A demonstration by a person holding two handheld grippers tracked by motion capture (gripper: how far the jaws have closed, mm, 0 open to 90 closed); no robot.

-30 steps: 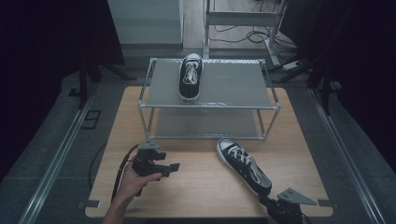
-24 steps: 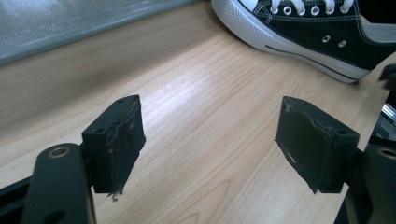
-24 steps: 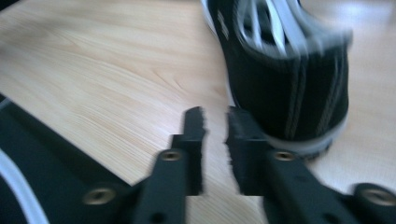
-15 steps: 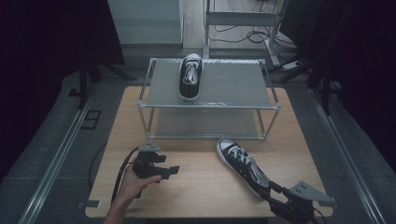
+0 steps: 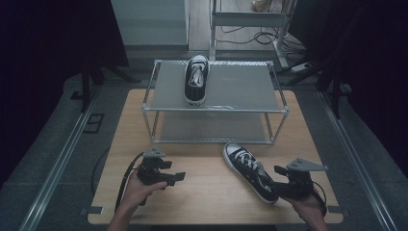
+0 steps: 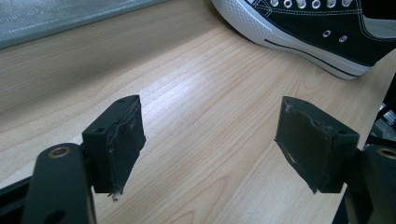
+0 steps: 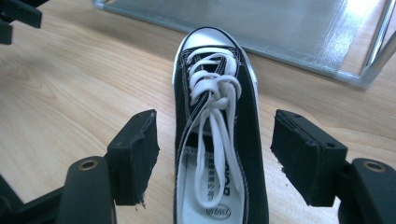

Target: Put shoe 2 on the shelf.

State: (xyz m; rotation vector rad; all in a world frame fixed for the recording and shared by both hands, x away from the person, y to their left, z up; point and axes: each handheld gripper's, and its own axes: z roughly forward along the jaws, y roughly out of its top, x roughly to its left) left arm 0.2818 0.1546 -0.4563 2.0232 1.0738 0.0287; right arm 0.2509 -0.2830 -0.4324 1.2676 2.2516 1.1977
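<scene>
Your right gripper (image 5: pixel 272 177) sits at the heel end of the black sneaker (image 5: pixel 250 171) on the wooden table (image 5: pixel 207 192), and its jaws have just been opening: in the right gripper view the two black pads (image 7: pixel 135 156) stand apart on either side of the shoe's rear half, with clear gaps to the canvas, so nothing is clamped. The sneaker lies flat on its sole between them, laces up, its white toe cap pointing away from you toward the lower shelf of the metal rack (image 5: pixel 216 108). In the high view the shoe lies slanted on the right half of the table, toe toward the rack and near its front edge, heel toward your right hand (image 5: pixel 308 204). Your left gripper (image 5: pixel 175 177) rests on the table's left half, well apart from the shoe, its jaws spread wide over bare wood and holding nothing; in the left gripper view the sneaker's side and white sole rim lie beyond the pads at the upper right. Farther out, a second black sneaker (image 5: pixel 196 79) stands on the rack's top shelf, left of centre, toe toward you.
</scene>
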